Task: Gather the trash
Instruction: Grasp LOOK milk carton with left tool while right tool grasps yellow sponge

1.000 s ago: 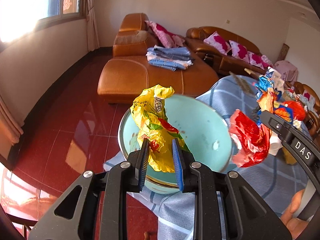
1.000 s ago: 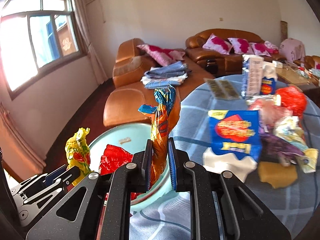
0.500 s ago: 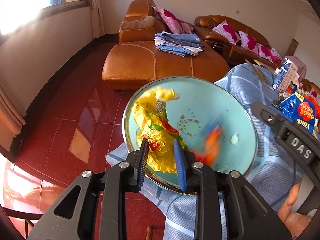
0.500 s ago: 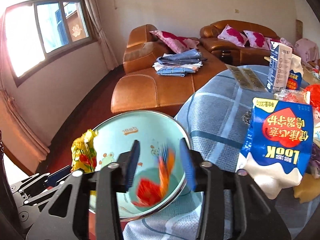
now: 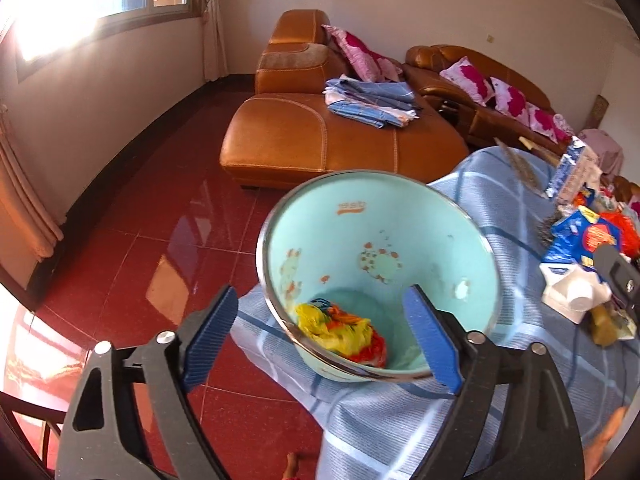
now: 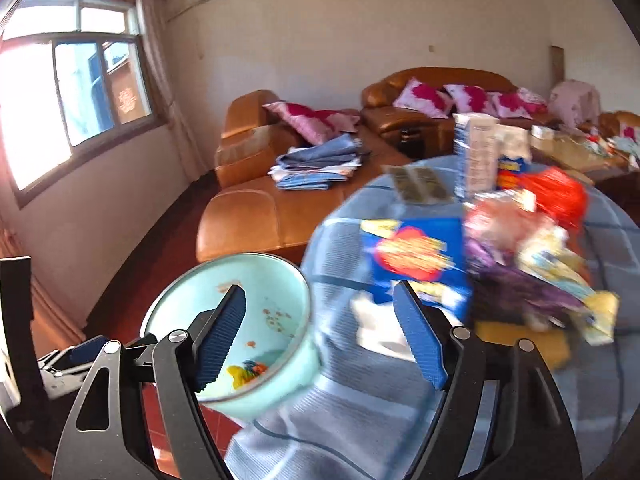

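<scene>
A light teal bowl [image 5: 400, 216] sits at the edge of the blue checked tablecloth [image 5: 512, 208]. Crumpled yellow, orange and red wrappers [image 5: 340, 332] lie in its bottom, also seen in the right wrist view [image 6: 246, 372]. My left gripper [image 5: 320, 332] is open and empty, its jaws either side of the bowl's near rim. My right gripper [image 6: 320, 332] is open and empty, just right of the bowl [image 6: 276, 292]. A pile of trash lies on the table: a blue snack bag [image 6: 416, 256], a red wrapper [image 6: 556, 192], purple and yellow wrappers [image 6: 540, 276].
A milk carton [image 6: 476, 156] stands at the table's far side. An orange leather sofa [image 5: 304, 136] with folded blue cloth [image 5: 372, 100] stands beyond the table. Red tile floor [image 5: 140, 232] lies to the left. The left gripper's body shows at the right view's left edge [image 6: 60, 356].
Both grippers opened and dropped their wrappers into the bowl: the right its orange and blue one first, then the left its yellow one. The right gripper swung right toward the pile.
</scene>
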Demonstrator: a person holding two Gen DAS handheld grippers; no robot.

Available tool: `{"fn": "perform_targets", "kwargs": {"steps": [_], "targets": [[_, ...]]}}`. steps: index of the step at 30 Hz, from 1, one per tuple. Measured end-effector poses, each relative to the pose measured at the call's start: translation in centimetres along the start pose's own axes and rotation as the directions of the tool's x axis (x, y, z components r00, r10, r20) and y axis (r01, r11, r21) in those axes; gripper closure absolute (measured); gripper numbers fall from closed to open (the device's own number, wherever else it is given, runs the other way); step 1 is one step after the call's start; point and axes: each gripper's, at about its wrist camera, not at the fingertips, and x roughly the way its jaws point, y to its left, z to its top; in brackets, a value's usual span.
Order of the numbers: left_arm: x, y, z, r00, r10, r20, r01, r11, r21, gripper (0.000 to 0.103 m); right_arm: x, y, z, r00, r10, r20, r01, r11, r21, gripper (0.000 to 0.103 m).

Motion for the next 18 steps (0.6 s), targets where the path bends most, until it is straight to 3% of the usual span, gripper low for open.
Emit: {"fn": "perform_targets", "kwargs": {"steps": [13, 18], "targets": [[-3.5, -6.9, -2.5, 0.992, -0.128, 0.001, 0.127, 0.985, 0.114, 0.015, -6.8, -9.7, -3.1, 0.98, -0.199, 0.009, 0.195, 0.968, 0.158, 0.027], [-3.9, -9.0, -3.8, 0.986, -0.164, -0.013, 0.164, 0.976, 0.145, 0.014, -7.9, -12.3, -4.7, 0.973, -0.23, -0.023, 0.23, 0.952, 0.201, 0.027]]}}
